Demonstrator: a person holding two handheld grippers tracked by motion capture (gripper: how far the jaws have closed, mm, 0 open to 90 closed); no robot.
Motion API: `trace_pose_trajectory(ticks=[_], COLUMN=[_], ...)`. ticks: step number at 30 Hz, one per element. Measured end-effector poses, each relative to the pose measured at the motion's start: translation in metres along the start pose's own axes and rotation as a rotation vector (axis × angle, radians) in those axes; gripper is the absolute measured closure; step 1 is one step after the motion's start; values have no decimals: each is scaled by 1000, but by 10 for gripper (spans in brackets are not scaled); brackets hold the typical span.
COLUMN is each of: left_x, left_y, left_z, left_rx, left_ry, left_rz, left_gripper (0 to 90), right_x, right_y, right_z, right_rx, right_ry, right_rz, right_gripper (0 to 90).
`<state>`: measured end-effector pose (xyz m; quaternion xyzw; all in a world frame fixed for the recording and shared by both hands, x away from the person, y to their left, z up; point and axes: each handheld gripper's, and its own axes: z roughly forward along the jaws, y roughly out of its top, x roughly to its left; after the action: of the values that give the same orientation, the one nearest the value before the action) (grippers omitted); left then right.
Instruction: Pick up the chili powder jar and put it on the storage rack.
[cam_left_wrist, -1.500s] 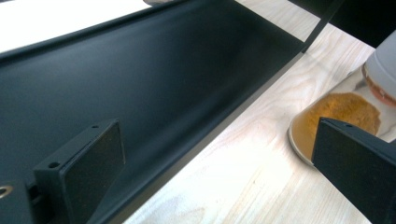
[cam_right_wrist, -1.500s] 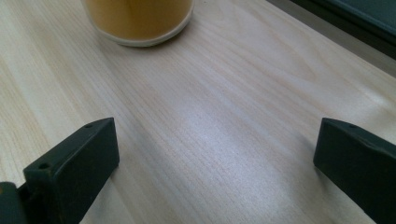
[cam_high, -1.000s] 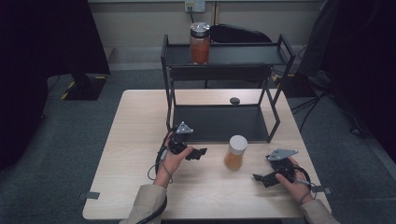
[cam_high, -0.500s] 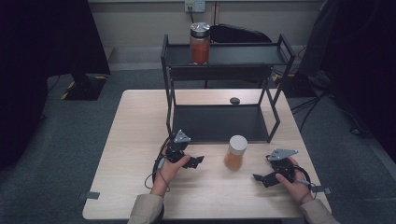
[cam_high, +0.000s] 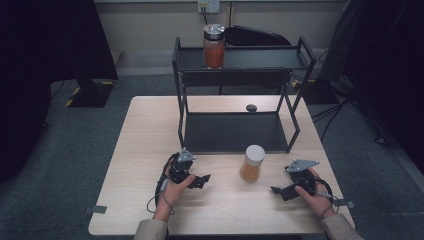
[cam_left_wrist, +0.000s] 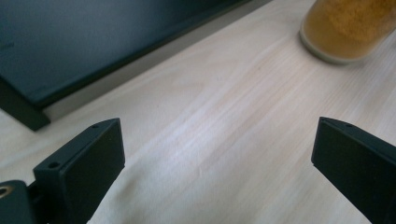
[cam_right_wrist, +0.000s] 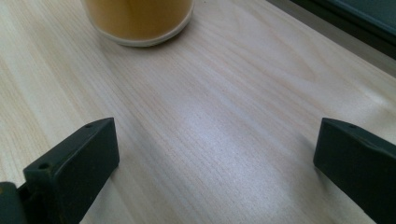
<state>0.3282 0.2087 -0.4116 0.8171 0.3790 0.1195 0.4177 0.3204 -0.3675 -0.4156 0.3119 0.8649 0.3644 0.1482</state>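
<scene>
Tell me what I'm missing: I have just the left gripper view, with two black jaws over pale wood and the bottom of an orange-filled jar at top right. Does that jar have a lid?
Observer: Yes. In the high view the orange jar carries a white lid and stands upright on the table, in front of the black rack.
Operator: Where is the other gripper?
Observer: The right gripper sits on the jar's far side, its jaws wide apart and pointed toward the jar.
Operator: Anything else on that rack?
Observer: A second jar, red-filled with a silver lid, stands on the top shelf.
</scene>
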Motion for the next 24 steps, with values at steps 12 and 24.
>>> trace_pose_trajectory(ticks=[12,24], left_x=[1,-5], left_y=[-18,-30], left_z=[-11,-17], left_rx=[10,45], left_ry=[29,72], left_rz=[-18,26], left_gripper=[19,18], right_x=[0,0], right_y=[0,0], right_z=[0,0], right_rx=[0,0], right_ry=[0,0], right_rz=[0,0], right_gripper=[0,0])
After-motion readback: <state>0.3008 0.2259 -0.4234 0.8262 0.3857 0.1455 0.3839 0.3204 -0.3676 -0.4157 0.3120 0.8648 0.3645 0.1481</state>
